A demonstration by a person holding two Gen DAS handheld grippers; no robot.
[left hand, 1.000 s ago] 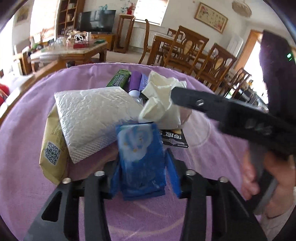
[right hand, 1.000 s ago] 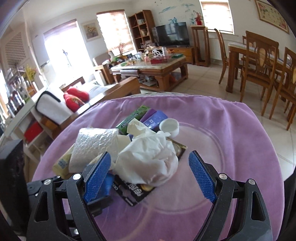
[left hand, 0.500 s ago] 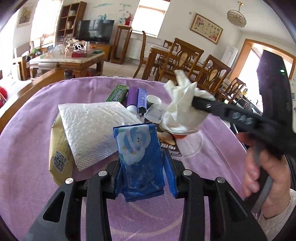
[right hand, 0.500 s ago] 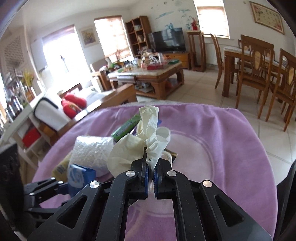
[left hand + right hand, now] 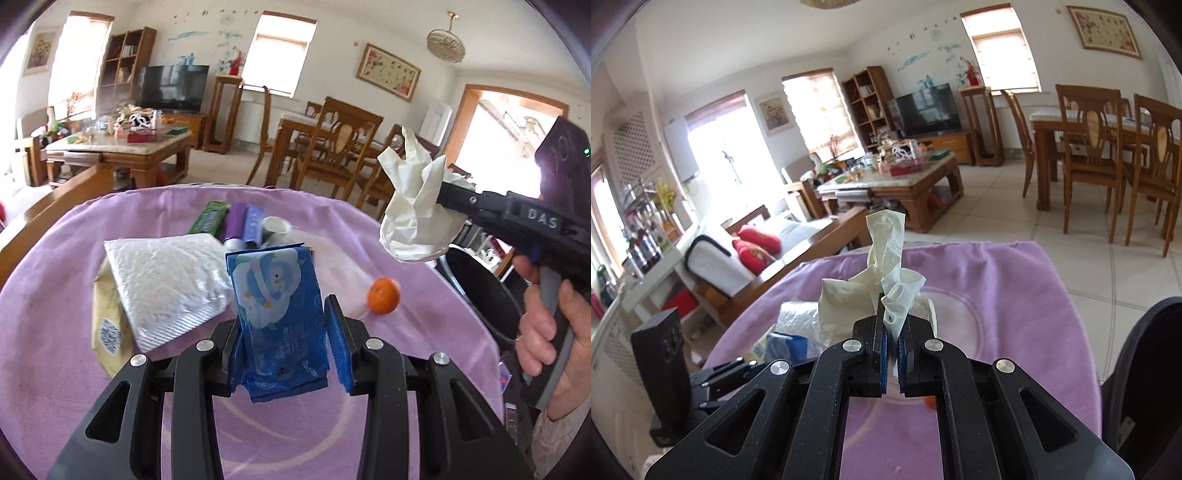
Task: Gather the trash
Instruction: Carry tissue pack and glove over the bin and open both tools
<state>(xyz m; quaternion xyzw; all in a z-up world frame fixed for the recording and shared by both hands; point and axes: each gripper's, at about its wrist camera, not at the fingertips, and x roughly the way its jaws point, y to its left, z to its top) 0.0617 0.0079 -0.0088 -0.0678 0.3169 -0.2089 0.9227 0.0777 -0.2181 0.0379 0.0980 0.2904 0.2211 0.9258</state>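
My left gripper [image 5: 286, 338] is shut on a blue tissue packet [image 5: 279, 310] and holds it above the purple tablecloth [image 5: 44, 314]. My right gripper [image 5: 892, 347] is shut on crumpled white gloves [image 5: 886, 280], lifted over the table's right side; they also show in the left wrist view [image 5: 413, 210]. On the cloth lie a white bubble mailer [image 5: 166, 284], a yellow packet [image 5: 109, 332], a green pack [image 5: 208, 221], purple tubes [image 5: 243, 227] and a white cap [image 5: 275, 226]. A small orange [image 5: 383, 296] lies on the cloth.
A black bin [image 5: 480, 291] stands by the table's right edge, also in the right wrist view [image 5: 1145, 376]. Wooden dining chairs [image 5: 332, 147] and a coffee table [image 5: 118, 147] stand beyond the table.
My right gripper closed on the white gloves and lifted them up and to the right, off the pile. A small orange now shows on the cloth. The left gripper keeps the blue packet.
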